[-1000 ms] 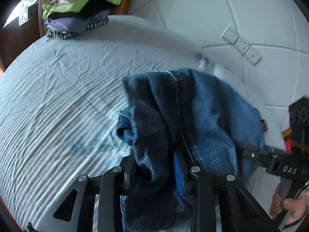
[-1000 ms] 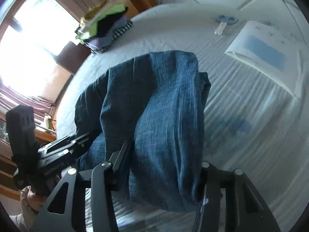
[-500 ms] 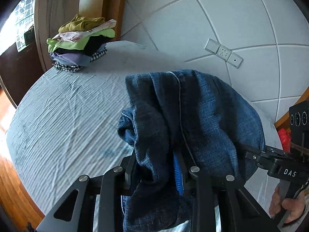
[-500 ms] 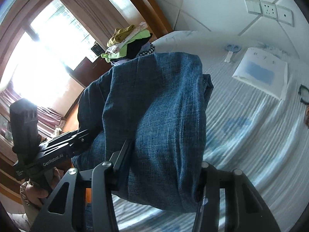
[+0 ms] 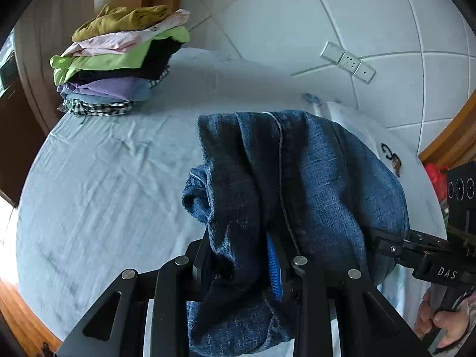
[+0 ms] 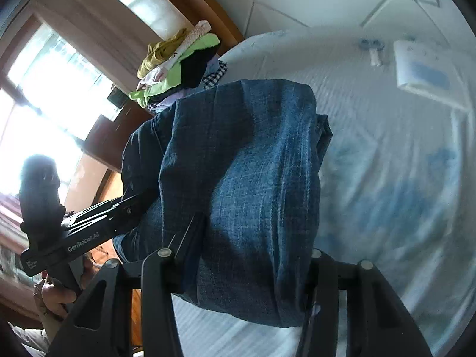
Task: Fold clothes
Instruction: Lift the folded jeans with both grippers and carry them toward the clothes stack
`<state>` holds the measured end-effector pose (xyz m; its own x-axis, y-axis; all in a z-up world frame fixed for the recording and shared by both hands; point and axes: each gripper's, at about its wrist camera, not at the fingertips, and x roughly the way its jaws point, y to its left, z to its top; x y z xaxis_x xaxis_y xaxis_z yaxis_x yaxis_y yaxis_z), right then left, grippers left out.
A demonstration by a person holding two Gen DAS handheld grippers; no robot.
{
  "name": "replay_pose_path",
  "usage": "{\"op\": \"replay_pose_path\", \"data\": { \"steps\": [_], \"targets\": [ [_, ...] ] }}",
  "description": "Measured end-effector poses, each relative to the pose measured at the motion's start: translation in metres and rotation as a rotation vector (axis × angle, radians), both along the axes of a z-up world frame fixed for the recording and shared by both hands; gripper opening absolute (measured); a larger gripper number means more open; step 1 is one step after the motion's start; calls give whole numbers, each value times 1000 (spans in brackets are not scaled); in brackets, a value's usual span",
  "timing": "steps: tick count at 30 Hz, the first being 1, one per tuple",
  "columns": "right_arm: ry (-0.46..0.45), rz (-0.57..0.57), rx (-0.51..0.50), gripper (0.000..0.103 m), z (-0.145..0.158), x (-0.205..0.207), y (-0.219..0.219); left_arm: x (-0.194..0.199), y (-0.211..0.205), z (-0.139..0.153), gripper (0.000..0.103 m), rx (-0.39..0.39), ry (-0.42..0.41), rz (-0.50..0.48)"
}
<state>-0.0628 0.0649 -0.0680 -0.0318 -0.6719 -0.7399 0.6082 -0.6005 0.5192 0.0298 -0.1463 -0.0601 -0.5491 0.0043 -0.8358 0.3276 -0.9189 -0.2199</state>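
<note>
A folded bundle of blue jeans (image 5: 297, 184) hangs in the air above the pale bed sheet (image 5: 104, 184). My left gripper (image 5: 244, 255) is shut on the jeans from one side. My right gripper (image 6: 253, 247) is shut on the same jeans (image 6: 244, 172) from the other side; it also shows at the right of the left wrist view (image 5: 416, 253). The left gripper shows at the left of the right wrist view (image 6: 89, 226). The fingertips are buried in denim.
A stack of folded clothes (image 5: 119, 59) sits at the bed's far left corner, near a wooden frame. Scissors (image 6: 372, 47) and a white booklet (image 6: 425, 74) lie near the tiled wall. Wall sockets (image 5: 348, 62) are behind. The bed's wooden edge (image 5: 17, 312) is at lower left.
Both grippers have lifted the jeans higher and carried them toward the stack of folded clothes, which now looks larger and closer. The grip on the jeans is unchanged.
</note>
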Motion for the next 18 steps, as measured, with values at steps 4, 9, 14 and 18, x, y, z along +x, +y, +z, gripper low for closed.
{"op": "replay_pose_path", "data": {
  "steps": [4,9,14,18],
  "targets": [
    [-11,9,-3,46,-2,13,-36,11,-38,5,31,-8,-11,7],
    [-26,81,-31,46,-3,24,-85,35,-77,14,31,-32,-10,75],
    [-18,110,-55,46,11,32,-132,42,-130,40,31,-33,31,88],
    [24,96,-87,46,38,27,-178,36,-176,70,31,-49,75,68]
  ]
}}
